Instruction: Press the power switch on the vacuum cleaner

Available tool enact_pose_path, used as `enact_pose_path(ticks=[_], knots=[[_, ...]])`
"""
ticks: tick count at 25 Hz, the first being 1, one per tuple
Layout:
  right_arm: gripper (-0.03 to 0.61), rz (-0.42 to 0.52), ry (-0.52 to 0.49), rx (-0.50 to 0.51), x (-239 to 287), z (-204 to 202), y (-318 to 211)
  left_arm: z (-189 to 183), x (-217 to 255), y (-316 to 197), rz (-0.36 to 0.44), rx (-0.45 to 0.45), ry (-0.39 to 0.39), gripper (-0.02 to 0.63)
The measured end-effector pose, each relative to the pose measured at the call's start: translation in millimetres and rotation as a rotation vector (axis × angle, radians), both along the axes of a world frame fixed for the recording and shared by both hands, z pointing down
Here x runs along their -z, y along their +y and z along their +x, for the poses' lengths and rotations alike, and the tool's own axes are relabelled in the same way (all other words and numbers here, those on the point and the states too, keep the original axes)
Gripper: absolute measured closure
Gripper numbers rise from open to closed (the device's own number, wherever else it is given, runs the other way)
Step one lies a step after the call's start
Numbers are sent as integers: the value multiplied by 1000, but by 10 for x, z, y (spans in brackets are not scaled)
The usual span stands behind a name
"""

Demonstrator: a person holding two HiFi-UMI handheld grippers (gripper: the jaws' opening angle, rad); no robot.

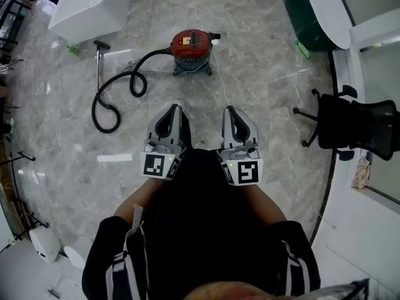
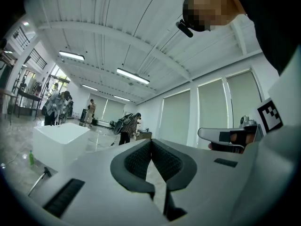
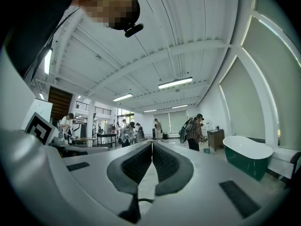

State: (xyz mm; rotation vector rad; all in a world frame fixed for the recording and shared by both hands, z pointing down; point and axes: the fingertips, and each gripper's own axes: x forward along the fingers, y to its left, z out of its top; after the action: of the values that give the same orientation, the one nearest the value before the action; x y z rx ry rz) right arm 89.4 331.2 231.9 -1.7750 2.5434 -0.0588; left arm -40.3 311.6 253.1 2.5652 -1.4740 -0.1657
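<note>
A red vacuum cleaner (image 1: 191, 50) on a grey wheeled base stands on the marble floor well ahead of me, its black hose (image 1: 116, 96) curling off to the left. My left gripper (image 1: 177, 108) and right gripper (image 1: 229, 110) are held side by side near my body, both pointing toward the vacuum and well short of it. Both are shut with nothing between the pads. In the left gripper view the left gripper (image 2: 150, 142) points level across the room; the right gripper (image 3: 152, 145) does the same in its own view. The vacuum shows in neither gripper view.
A white bathtub (image 1: 84, 8) stands at the far left, a dark green tub (image 1: 315, 11) at the far right. A black office chair (image 1: 353, 124) sits to my right. A thin white cord (image 1: 219, 74) runs along the floor from the vacuum. Several people (image 3: 193, 131) stand farther off.
</note>
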Motion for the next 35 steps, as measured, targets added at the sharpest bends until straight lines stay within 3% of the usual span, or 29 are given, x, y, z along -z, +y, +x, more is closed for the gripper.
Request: enact_pose_path(ticks=[5,12,19,35], knots=[[558,-43,27,32,-58,-190,-475,-102,22,-446,-27,1,14,594],[558,-95,47,49,-113,-397,-1141,-533,77,-1085,-3,102,71,594],[558,-110,70,76,-87,-684,-1702,-886,105,-1631,2,143,72,594],[558,-145,88,16,-152,-1120,-2601,-1356,83,-2600,-36,76,105,594]])
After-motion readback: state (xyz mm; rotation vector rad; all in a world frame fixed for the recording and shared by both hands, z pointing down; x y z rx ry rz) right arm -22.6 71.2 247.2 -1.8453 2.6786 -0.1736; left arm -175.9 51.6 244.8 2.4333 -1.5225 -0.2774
